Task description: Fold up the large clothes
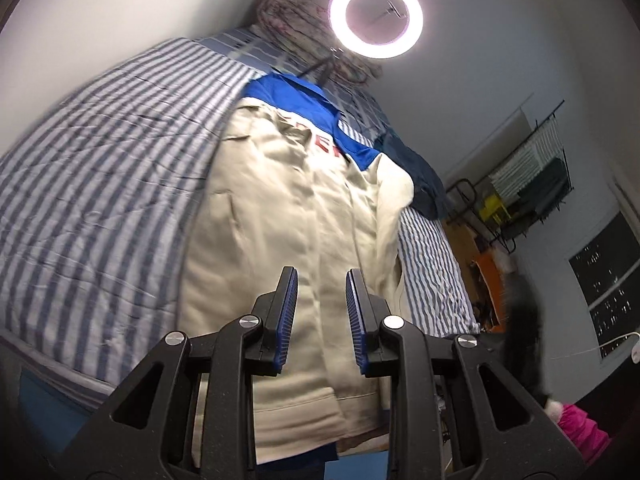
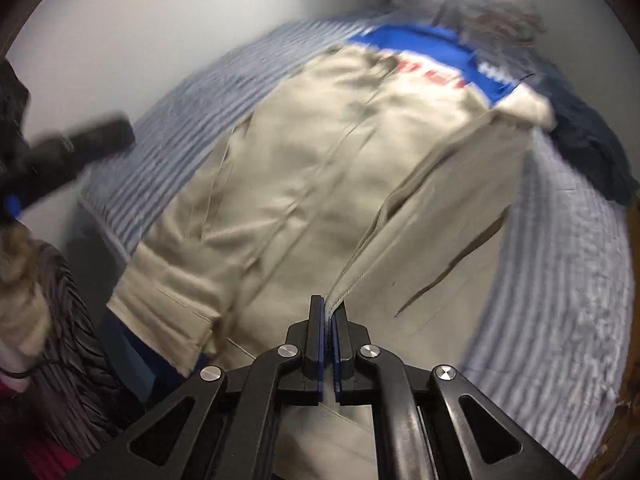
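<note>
Here the right claw (image 2: pixel 329 312) is clamped tight on the beige jacket's (image 2: pixel 304 184) ribbed edge; the left claw (image 1: pixel 322 280) hovers partly open, empty, above it.

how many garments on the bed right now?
3, possibly more hidden. The beige jacket lies spread along the striped bed; a blue shirt sits under its top end; a dark navy garment is bunched at the bed's right edge.

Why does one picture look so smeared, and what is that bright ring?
Right wrist view: motion blur smears the striped bedding and beige jacket; only the tool stays crisp. Left wrist view: sharper, though the ring light glares white; fisheye bends the bed's edges.
</note>
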{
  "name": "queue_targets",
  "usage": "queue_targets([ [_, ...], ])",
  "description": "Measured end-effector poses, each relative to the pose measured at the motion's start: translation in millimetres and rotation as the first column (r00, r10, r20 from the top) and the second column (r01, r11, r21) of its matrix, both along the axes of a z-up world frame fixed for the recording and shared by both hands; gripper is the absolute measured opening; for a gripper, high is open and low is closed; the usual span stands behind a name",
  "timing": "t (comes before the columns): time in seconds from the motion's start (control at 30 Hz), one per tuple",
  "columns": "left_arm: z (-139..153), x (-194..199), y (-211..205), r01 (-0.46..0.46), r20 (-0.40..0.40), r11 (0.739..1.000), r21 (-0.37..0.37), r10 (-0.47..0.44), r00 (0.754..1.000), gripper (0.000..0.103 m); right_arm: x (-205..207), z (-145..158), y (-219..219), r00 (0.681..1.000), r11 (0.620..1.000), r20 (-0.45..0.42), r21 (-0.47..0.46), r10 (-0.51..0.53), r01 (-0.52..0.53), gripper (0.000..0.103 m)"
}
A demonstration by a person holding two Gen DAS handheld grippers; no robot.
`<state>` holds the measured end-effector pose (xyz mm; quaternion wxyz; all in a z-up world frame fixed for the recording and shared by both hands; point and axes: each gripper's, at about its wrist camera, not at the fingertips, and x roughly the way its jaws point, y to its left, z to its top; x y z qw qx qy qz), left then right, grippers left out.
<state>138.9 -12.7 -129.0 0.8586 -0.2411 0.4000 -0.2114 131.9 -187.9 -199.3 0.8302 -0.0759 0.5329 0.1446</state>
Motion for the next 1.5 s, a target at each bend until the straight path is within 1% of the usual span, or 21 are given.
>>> queue_targets([
  [0.13, -7, 0, 8, -0.018, -0.010, 1.000, 0.012, 0.018, 1.000, 0.023, 9, -40, 16, 0.995, 0.999, -0.091, -0.020, 0.029, -0.031, 0.000],
  [0.2, -12, 2, 9, -0.019, -0.021, 1.000, 0.019, 0.019, 1.000, 0.023, 10, -49, 12, 0.994, 1.000, -0.106, -0.002, 0.027, -0.027, 0.001],
  [0.27, -17, 4, 7, -0.018, -0.031, 1.000, 0.025, 0.019, 0.999, 0.023, 9, -48, 6, 0.994, 0.999, -0.111, 0.036, 0.021, -0.017, 0.001],
  [0.3, -20, 5, 5, -0.014, -0.038, 1.000, 0.026, 0.015, 0.999, 0.023, 9, -45, 0, 0.993, 0.997, -0.117, 0.071, 0.013, -0.005, 0.002],
  [0.37, -24, 7, -1, -0.002, -0.049, 1.000, 0.028, 0.003, 0.999, 0.023, 7, -41, -8, 0.993, 0.992, -0.116, 0.124, 0.020, -0.005, 0.008],
  [0.4, -25, 7, -4, 0.009, -0.053, 0.999, 0.031, -0.007, 0.999, 0.023, 5, -38, -12, 0.993, 0.989, -0.118, 0.149, 0.025, -0.007, 0.014],
  [0.43, -25, 7, -9, 0.021, -0.056, 0.999, 0.035, -0.019, 0.998, 0.023, 3, -34, -19, 0.992, 0.983, -0.120, 0.181, 0.022, 0.000, 0.030],
  [0.5, -25, 6, -16, 0.043, -0.055, 0.998, 0.044, -0.041, 0.998, 0.023, -1, -19, -33, 0.993, 0.958, -0.112, 0.287, 0.028, 0.005, 0.032],
  [0.57, -24, 5, -27, 0.073, -0.054, 0.996, 0.052, -0.071, 0.996, 0.023, -3, -2, -48, 0.997, 0.941, -0.079, 0.338, 0.024, 0.004, 0.032],
  [0.67, -25, 4, -47, 0.135, -0.062, 0.989, 0.056, -0.131, 0.989, 0.023, 4, 27, -73, 1.000, 0.940, -0.007, 0.341, -0.024, 0.025, 0.032],
  [0.77, -31, 0, -72, 0.206, -0.077, 0.977, 0.060, -0.201, 0.977, 0.023, 27, 50, -101, 0.994, 0.945, 0.053, 0.319, -0.092, 0.071, 0.034],
  [0.87, -43, -4, -98, 0.279, -0.109, 0.958, 0.070, -0.270, 0.957, 0.023, 67, 67, -117, 0.985, 0.950, 0.088, 0.292, -0.145, 0.114, 0.036],
  [0.9, -48, -5, -106, 0.304, -0.122, 0.950, 0.076, -0.294, 0.948, 0.023, 78, 69, -123, 0.983, 0.953, 0.096, 0.276, -0.154, 0.122, 0.036],
  [0.97, -57, -7, -119, 0.341, -0.146, 0.936, 0.090, -0.326, 0.934, 0.026, 111, 74, -133, 0.978, 0.957, 0.103, 0.247, -0.180, 0.151, 0.040],
  [1.03, -67, -8, -130, 0.367, -0.172, 0.923, 0.115, -0.345, 0.922, 0.034, 140, 71, -138, 0.972, 0.950, 0.098, 0.253, -0.212, 0.181, 0.045],
  [1.1, -74, -8, -137, 0.386, -0.193, 0.912, 0.137, -0.358, 0.914, 0.034, 172, 68, -143, 0.971, 0.945, 0.080, 0.260, -0.224, 0.197, 0.054],
  [1.13, -77, -7, -139, 0.391, -0.199, 0.909, 0.141, -0.361, 0.911, 0.034, 183, 64, -143, 0.972, 0.944, 0.069, 0.264, -0.223, 0.198, 0.055],
  [1.2, -84, -5, -143, 0.401, -0.214, 0.903, 0.154, -0.366, 0.906, 0.034, 213, 57, -145, 0.969, 0.945, 0.061, 0.245, -0.237, 0.216, 0.055],
  [1.4, -98, 1, -151, 0.423, -0.228, 0.889, 0.177, -0.381, 0.896, 0.034, 270, 32, -133, 0.963, 0.944, 0.045, 0.215, -0.265, 0.250, 0.055],
  [1.47, -99, 1, -153, 0.437, -0.220, 0.880, 0.185, -0.396, 0.891, 0.034, 287, 23, -131, 0.958, 0.945, 0.033, 0.180, -0.285, 0.274, 0.045],
  [1.5, -99, 1, -155, 0.446, -0.218, 0.876, 0.186, -0.406, 0.888, 0.027, 296, 17, -131, 0.956, 0.941, 0.014, 0.177, -0.294, 0.287, 0.024],
])
